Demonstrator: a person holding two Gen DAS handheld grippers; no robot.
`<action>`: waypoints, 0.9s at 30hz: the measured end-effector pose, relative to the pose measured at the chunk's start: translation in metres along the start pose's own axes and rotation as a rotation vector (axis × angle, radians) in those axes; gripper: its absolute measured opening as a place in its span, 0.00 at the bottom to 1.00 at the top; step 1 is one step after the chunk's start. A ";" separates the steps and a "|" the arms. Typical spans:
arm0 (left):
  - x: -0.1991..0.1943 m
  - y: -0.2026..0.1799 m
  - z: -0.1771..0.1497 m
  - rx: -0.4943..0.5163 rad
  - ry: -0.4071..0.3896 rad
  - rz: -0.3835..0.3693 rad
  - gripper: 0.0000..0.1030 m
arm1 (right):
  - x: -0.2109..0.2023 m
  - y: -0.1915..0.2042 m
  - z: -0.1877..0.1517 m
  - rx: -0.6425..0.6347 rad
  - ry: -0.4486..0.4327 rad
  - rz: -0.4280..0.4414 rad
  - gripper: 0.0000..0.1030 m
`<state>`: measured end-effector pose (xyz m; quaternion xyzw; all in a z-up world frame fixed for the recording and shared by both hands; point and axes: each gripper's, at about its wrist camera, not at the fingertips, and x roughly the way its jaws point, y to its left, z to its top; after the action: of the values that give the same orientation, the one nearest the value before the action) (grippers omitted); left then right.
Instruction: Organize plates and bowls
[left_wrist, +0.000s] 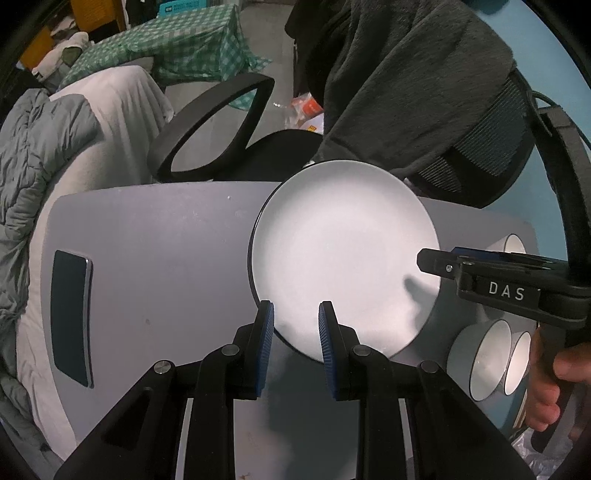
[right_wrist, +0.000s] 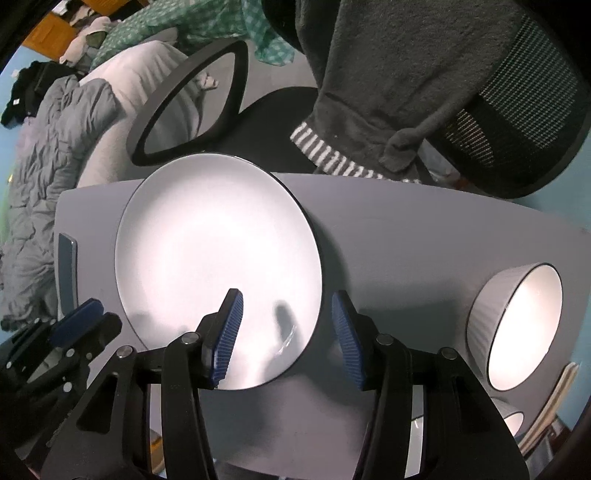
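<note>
A large white plate (left_wrist: 343, 254) with a dark rim lies flat on the grey table (left_wrist: 166, 258). My left gripper (left_wrist: 295, 325) hovers over the plate's near edge, its blue pads a narrow gap apart with nothing pinched between them. My right gripper (right_wrist: 288, 328) stands open above the right rim of the plate (right_wrist: 218, 258), one finger over the plate and one over bare table, neither pad pressing on it. From the left wrist view the right gripper (left_wrist: 424, 260) reaches in from the right. White bowls with dark rims (left_wrist: 480, 354) sit at the table's right; the largest bowl (right_wrist: 517, 325) looks tilted toward the camera.
A dark phone (left_wrist: 72, 317) lies on the table's left side. Behind the table stands a black office chair (left_wrist: 221, 129) with a grey garment (left_wrist: 406, 85) draped over it. A bed with a grey duvet (left_wrist: 33, 166) runs along the left. A hand (left_wrist: 546, 387) holds the right gripper's handle.
</note>
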<state>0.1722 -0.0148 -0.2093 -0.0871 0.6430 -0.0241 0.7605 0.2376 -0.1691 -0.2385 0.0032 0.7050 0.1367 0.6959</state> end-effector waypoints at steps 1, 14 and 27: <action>-0.004 -0.001 -0.002 0.002 -0.006 0.001 0.24 | -0.003 0.000 -0.002 0.000 -0.013 -0.007 0.49; -0.070 -0.024 -0.047 0.067 -0.177 0.004 0.42 | -0.078 -0.007 -0.062 -0.053 -0.212 -0.095 0.59; -0.119 -0.062 -0.084 0.184 -0.275 -0.077 0.53 | -0.127 -0.035 -0.136 0.087 -0.321 -0.091 0.63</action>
<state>0.0736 -0.0663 -0.0968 -0.0440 0.5243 -0.0996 0.8445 0.1147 -0.2535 -0.1217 0.0231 0.5893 0.0720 0.8044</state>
